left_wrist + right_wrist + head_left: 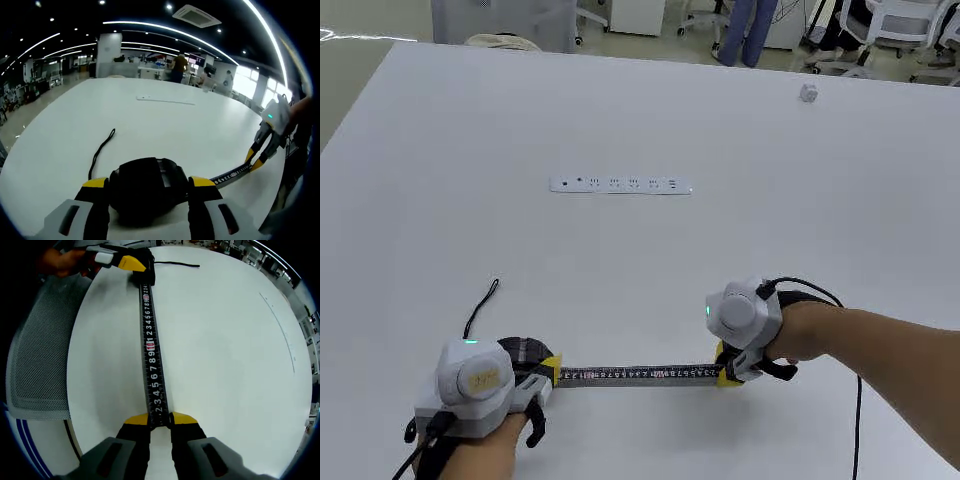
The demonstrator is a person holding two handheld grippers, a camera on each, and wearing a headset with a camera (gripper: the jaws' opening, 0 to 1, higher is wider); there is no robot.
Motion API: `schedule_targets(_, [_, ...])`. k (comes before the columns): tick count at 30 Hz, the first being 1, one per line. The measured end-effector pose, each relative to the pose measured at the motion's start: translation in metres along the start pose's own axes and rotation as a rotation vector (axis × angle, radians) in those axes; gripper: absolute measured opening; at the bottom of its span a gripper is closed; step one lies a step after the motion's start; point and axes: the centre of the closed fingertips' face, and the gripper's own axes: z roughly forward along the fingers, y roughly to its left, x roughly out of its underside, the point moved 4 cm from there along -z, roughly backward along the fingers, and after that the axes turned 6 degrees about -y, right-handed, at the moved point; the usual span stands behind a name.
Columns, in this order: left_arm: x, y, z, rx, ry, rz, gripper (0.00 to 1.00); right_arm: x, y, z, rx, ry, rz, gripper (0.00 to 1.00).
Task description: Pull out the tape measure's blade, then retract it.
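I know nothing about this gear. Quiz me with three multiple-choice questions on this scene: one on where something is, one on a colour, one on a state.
1. Where is the power strip? A. On the table, beyond the tape measure. B. On the floor. C. Held in jaws.
2. What colour are the jaws' tips? A. Red. B. Yellow. C. Green.
3. How is the blade? A. Wound in. B. Pulled out. C. Snapped.
Answers: 1 A, it lies flat farther up the head view. 2 B, both gripper views show yellow tips. 3 B, it stretches from the tape measure in the left gripper to the right gripper pinching its end.
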Motion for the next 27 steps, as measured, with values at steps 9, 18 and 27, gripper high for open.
schedule_targets(9, [0.0019,0.0022,0.0006,0.013,0.033,-0.03,0.59,0.0001,-0.0005,0.0,-0.003,0.003,-0.002,0.15])
schedule_targets(18, [0.0025,0.0011,0.001,0.012,0.041,0.003,0.57,-0.0008,0.0007,-0.0004,0.005,0.008,0.004,0.15])
schedule_targets(27, [0.0028,0.0015,0.0003,0.023,0.043,0.002,0.57,-0.0008,0.0005,-0.0002,0.004,0.011,-0.005,0.15])
